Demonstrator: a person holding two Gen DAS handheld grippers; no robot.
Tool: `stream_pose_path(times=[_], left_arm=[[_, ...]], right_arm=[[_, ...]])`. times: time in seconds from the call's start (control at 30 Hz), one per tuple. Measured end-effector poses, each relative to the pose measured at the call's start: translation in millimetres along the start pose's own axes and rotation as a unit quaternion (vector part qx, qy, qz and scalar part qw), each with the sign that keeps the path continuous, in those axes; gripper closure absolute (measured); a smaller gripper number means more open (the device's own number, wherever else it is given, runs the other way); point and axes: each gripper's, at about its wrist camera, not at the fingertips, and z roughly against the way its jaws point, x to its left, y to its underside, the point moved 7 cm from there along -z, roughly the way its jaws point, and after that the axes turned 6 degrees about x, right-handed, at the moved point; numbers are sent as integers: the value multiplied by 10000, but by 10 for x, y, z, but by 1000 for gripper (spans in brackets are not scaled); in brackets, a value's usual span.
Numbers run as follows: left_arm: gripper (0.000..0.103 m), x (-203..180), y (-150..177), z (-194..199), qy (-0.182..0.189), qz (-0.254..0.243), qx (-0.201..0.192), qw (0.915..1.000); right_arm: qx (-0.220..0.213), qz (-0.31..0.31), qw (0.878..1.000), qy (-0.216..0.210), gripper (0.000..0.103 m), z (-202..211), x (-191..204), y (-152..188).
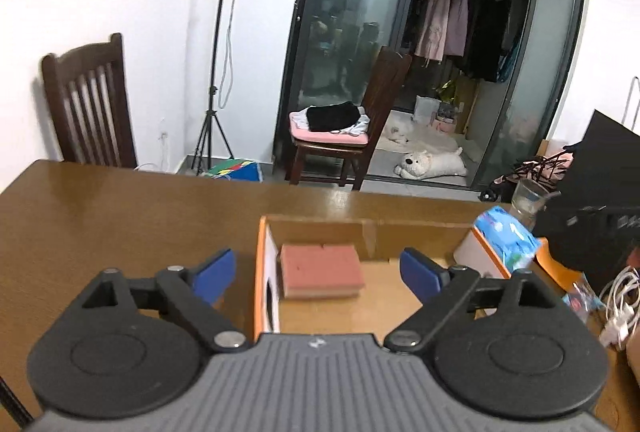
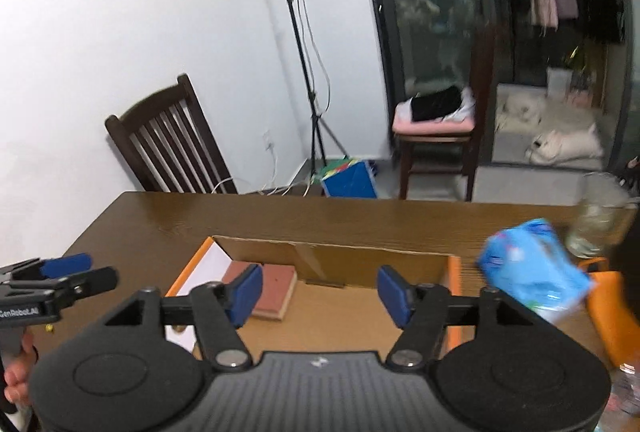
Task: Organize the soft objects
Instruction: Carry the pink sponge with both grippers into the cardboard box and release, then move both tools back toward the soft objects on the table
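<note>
A reddish sponge (image 1: 321, 271) is lying flat inside an open cardboard box (image 1: 372, 232), against its left wall. The left gripper (image 1: 320, 274) is hovering over the box with its jaws standing wide apart, the sponge between them but untouched. The right gripper (image 2: 322, 290) is hanging with jaws apart and nothing between them, the sponge (image 2: 270, 288) just behind its left finger. A blue tissue pack (image 2: 534, 268) is tilting at the box's right edge. The box is sitting on a brown wooden table (image 1: 120, 216); dark chairs (image 1: 90, 104) and a light stand (image 2: 298, 32) are standing by the white wall.
</note>
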Motion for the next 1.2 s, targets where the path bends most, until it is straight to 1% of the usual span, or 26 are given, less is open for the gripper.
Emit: stream_pose_path(times=[0.03,0.1,0.17,0.23,0.3,0.33,0.4,0.5,0.57,0.63,0.73,0.8,0.87,0.93,0.97,1.03,1.1,1.2], left_arm=[[12,-13,80,110,-37,-23,-32,10000],[11,-51,220,307,-119,-115,-140,9998],[8,-118,362,493,-157,-270,-343,9989],[7,-186,491,639,-180,-350,-500,9980],[7,-252,606,749,-168,-417,-589,9973],[6,-280,678,813,-166,-443,-647,9968],[5,-337,832,954,-186,-432,-832,9954],[4,-412,1116,1131,-167,-568,-1070,9925],[1,-467,1361,1266,-175,-674,-1242,9898],[1,-508,1606,1383,-119,-715,-1350,9882],[0,-542,1998,1572,-35,-706,-1435,9871],[0,-537,2228,1690,-111,-637,-1507,9865],[0,-517,2466,1793,-290,-493,-1564,9860],[0,-515,2661,1855,-403,-399,-1590,9856],[0,-527,2770,1889,-447,-434,-1598,9852],[0,-577,2941,1934,-476,-592,-1532,9853],[0,-652,3080,1966,-360,-771,-1486,9852],[0,-745,3152,1941,-139,-895,-1373,9864]], right_arm=[[-55,11,10000,20,34,129,-34,81],[-145,1,9999,69,33,338,-92,252],[-209,-35,9998,67,33,482,-128,432],[-234,-34,9997,64,33,587,-154,616],[-313,69,9994,156,33,703,-171,780],[-390,152,9988,261,33,744,-164,852],[-672,394,9951,604,33,884,-129,1002],[-1027,568,9911,622,33,1125,-57,1277],[-1214,647,9887,601,31,1266,23,1483],[-1400,672,9861,586,30,1420,94,1726],[-1620,678,9839,339,24,1598,248,2138],[-1736,687,9822,217,23,1697,333,2420],[-1888,830,9781,263,19,1775,423,2703],[-2013,915,9741,465,18,1834,487,2958],[-2018,876,9740,544,18,1852,510,3083],[-1971,701,9763,561,18,1878,544,3311],[-1856,473,9802,496,18,1905,578,3537],[-1755,580,9815,495,18,1928,664,3737]])
